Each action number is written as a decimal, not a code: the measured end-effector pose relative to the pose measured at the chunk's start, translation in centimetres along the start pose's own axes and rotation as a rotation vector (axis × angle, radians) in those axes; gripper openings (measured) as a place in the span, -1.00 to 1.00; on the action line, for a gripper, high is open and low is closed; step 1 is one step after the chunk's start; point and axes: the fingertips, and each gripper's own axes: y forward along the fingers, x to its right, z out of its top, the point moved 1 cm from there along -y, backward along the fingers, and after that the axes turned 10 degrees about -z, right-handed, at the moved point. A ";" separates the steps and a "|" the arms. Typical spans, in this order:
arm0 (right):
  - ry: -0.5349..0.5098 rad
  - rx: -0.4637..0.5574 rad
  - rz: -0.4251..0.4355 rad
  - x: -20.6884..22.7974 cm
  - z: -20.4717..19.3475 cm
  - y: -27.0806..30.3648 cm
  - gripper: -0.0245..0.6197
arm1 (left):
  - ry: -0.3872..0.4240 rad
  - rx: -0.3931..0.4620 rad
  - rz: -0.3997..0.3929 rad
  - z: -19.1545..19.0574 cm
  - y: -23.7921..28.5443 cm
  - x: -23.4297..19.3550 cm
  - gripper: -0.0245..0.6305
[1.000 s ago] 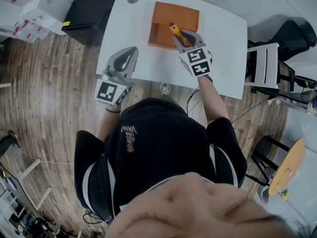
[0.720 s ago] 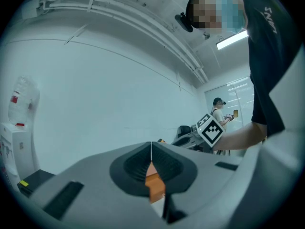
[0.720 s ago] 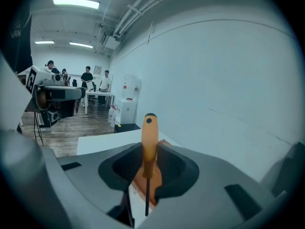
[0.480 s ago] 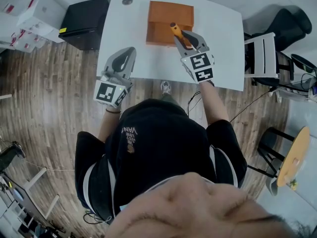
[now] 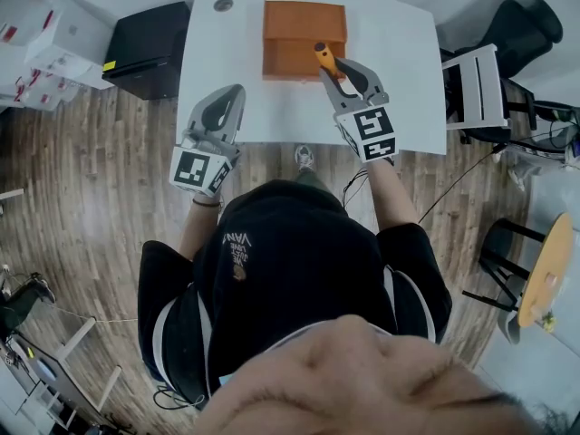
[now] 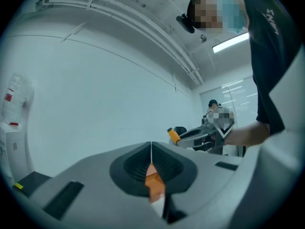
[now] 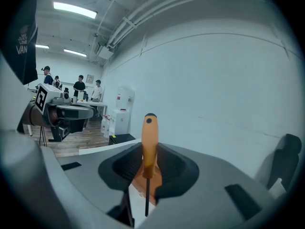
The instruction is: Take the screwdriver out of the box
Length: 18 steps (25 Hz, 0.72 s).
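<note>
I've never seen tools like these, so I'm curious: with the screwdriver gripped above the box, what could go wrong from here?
1. The right gripper pinches the screwdriver only by its smooth handle. Its shaft hangs free, so it might swing or slip out.
2. It sits close above the box's front wall, so the tip might catch there.
3. The left gripper is shut and off to the side over the table, so nothing steadies the box.

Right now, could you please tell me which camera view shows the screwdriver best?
The right gripper view: the screwdriver stands upright, orange handle clamped in the right gripper, thin shaft showing below. The head view shows only the handle's end near the box; the left gripper view, a small distant orange tip.
</note>
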 end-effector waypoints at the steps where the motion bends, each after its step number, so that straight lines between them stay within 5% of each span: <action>1: 0.004 0.002 -0.003 0.0 -0.1 -0.2 -0.60 | 0.002 0.002 -0.002 0.1 0.0 0.0 -0.88; 18: 0.070 0.055 -0.033 -0.2 0.2 -2.9 -0.60 | 0.007 -0.011 -0.009 -0.7 -0.8 -0.1 -0.88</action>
